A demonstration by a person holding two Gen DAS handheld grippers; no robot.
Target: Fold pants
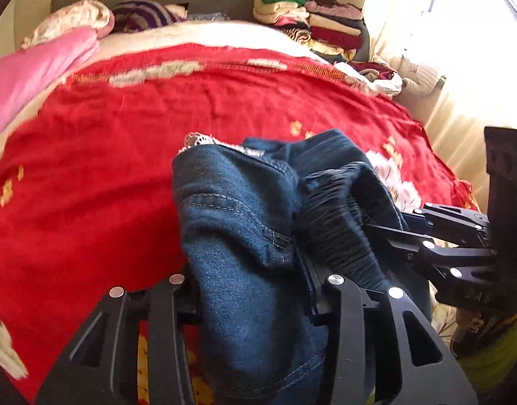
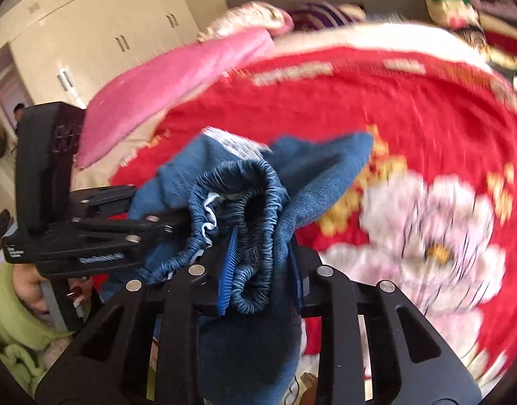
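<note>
Denim jeans point(image 1: 244, 222) hang bunched at centre frame above the red bedspread point(image 1: 106, 155). Left hand-held gripper point(image 1: 255, 290) is clamped on a denim fold; right hand-held gripper point(image 2: 258, 280) is clamped on the elastic waistband point(image 2: 255, 202), likely so the garment can be spread flat for folding.

One pair of jeans point(image 1: 244, 222) between the tongs; beyond them one red bedspread point(image 1: 123, 128), one pink blanket point(image 1: 32, 71), two clothes stacks point(image 1: 312, 23).
</note>
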